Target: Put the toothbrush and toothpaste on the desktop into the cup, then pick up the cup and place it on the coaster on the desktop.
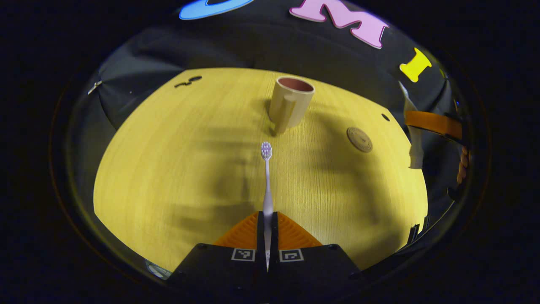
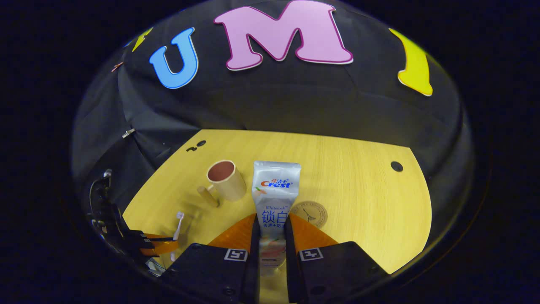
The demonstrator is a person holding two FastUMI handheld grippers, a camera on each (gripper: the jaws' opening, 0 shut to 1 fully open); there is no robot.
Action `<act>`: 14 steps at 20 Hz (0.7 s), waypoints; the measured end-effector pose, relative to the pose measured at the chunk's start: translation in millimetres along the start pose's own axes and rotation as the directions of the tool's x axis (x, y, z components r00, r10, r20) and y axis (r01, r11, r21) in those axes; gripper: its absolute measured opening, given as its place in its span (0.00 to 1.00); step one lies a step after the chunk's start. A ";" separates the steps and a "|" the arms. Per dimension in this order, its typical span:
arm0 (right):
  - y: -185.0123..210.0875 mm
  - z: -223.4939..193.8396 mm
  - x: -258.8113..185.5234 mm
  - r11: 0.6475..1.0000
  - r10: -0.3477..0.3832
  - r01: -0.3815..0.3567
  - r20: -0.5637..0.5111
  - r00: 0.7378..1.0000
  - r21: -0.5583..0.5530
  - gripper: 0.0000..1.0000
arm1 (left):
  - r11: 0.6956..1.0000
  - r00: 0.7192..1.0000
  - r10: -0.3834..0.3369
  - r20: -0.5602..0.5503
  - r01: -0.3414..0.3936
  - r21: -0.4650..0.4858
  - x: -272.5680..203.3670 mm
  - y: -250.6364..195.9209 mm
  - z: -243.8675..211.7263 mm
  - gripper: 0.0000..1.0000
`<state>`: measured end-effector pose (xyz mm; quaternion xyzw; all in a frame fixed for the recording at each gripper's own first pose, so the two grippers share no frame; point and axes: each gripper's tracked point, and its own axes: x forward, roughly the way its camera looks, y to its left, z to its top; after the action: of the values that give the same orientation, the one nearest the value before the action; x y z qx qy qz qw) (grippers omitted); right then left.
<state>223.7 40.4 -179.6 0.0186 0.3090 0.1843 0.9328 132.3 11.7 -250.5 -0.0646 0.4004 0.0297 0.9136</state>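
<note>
Yellow wood-grain desktop (image 1: pixel 168 169), black cloth wall behind it on all sides. We see our left gripper (image 1: pixel 267 228) clenched on the toothbrush (image 1: pixel 266 181), both fingers pinching the handle, bristle head pointing straight ahead of the tips, above the desktop. Cup (image 1: pixel 291 102) stands upright farther ahead, slightly right, handle facing us. Round coaster (image 1: pixel 359 139) lies ahead-right, apart from the cup. Our right gripper (image 2: pixel 272 236) grasps the toothpaste (image 2: pixel 275 198) tube between both fingers, crimped end forward. From there the cup (image 2: pixel 225 180) sits ahead-left, coaster (image 2: pixel 310 214) just right of the tube. Small dark holes dot the desktop's far edge.
</note>
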 end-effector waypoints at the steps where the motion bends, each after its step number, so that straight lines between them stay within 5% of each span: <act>1: 5.5 12.5 4.1 1.000 0.005 -0.005 0.029 1.000 0.000 0.29 | 1.000 0.999 0.001 0.039 -0.001 -0.005 -7.4 1.5 6.9 0.06; 6: 34.7 67.9 24.3 1.000 -0.006 0.008 0.201 0.980 -0.008 0.29 | 0.997 0.986 -0.018 0.167 0.029 -0.066 -41.0 5.2 22.5 0.06; 14: 87.9 109.4 76.8 0.998 0.027 -0.012 0.280 0.959 -0.054 0.29 | 0.980 0.959 -0.011 0.283 0.067 -0.186 -82.8 17.8 43.2 0.06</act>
<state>315.2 158.3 -121.7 0.0234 0.1683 0.1971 0.9655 105.7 35.3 -162.4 -0.1564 0.2607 0.0594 0.9508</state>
